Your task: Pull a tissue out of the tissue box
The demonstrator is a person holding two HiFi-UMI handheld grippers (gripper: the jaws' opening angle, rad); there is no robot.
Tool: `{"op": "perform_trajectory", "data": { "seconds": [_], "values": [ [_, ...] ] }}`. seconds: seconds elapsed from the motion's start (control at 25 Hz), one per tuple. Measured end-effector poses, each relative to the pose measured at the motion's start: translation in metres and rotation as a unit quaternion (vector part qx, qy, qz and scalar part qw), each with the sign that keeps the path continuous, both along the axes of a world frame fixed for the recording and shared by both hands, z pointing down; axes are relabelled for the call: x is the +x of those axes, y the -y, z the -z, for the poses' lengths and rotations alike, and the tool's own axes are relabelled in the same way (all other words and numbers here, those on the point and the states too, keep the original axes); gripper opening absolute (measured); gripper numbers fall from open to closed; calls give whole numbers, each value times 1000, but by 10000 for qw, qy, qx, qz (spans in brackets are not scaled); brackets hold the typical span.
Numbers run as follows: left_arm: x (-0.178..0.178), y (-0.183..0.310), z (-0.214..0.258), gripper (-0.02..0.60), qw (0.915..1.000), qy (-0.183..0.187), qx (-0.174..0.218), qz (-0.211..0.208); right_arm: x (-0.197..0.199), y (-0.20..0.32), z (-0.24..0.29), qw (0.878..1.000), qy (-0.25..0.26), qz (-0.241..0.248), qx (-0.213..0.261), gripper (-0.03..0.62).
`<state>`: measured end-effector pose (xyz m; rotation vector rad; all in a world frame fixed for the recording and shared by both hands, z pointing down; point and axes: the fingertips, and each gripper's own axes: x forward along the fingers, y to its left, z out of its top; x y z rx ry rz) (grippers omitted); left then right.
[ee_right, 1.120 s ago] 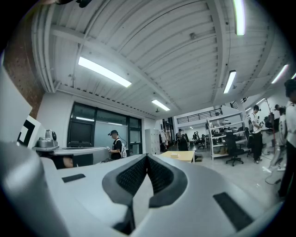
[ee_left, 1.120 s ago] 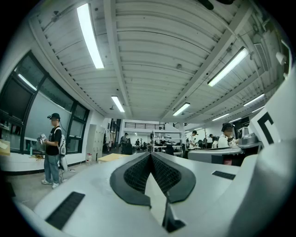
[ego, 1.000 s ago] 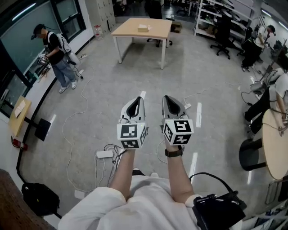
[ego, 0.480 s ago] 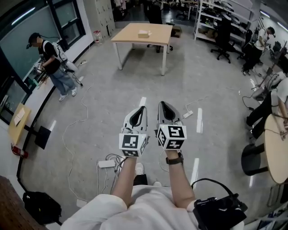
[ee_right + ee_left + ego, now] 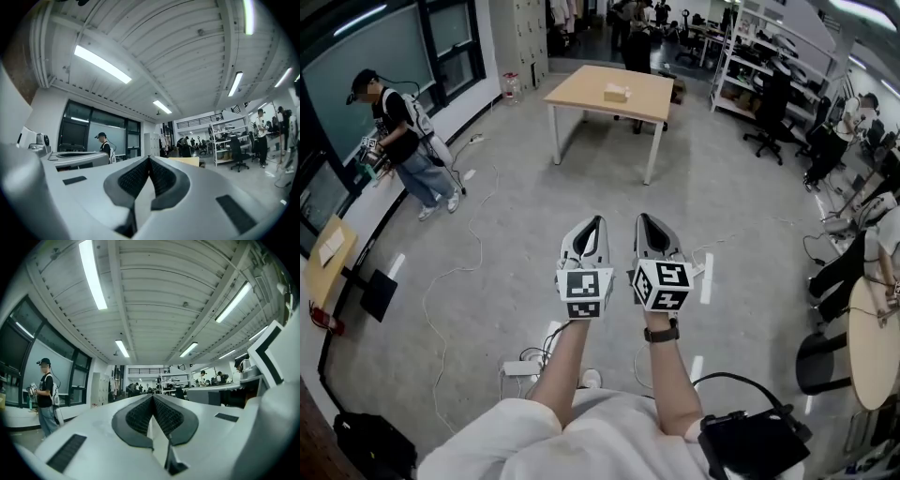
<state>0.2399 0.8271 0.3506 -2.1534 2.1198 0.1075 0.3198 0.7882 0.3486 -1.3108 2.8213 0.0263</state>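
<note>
Lab floor, tissue run not yet begun: the table [image 5: 581, 94] stands far ahead of the left gripper [image 5: 593, 225] and right gripper [image 5: 645, 221], the tissue box [image 5: 617, 92] on its top, well out of reach. We judge the walk the first risk: a power strip [image 5: 517, 368] lies on the floor below the left gripper, ready to catch a foot. At the box, a one-sided tug could drag it along unless the other gripper pins it. We hold both forearms stretched forward, side by side, each gripper's jaws pressed together on nothing.
</note>
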Motion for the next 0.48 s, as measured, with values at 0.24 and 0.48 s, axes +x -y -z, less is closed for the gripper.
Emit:
{"op": "perform_trajectory", "data": {
  "seconds": [0.24, 0.48],
  "values": [
    [-45, 24, -11, -9, 9999, -136, -80, 45, -37, 26, -13, 9996, 22, -199, -174, -2],
    [-65, 55, -21, -9, 9994, -234, -199, 135, -48, 57, -22, 9993, -63, -253, -280, -2]
  ]
}}
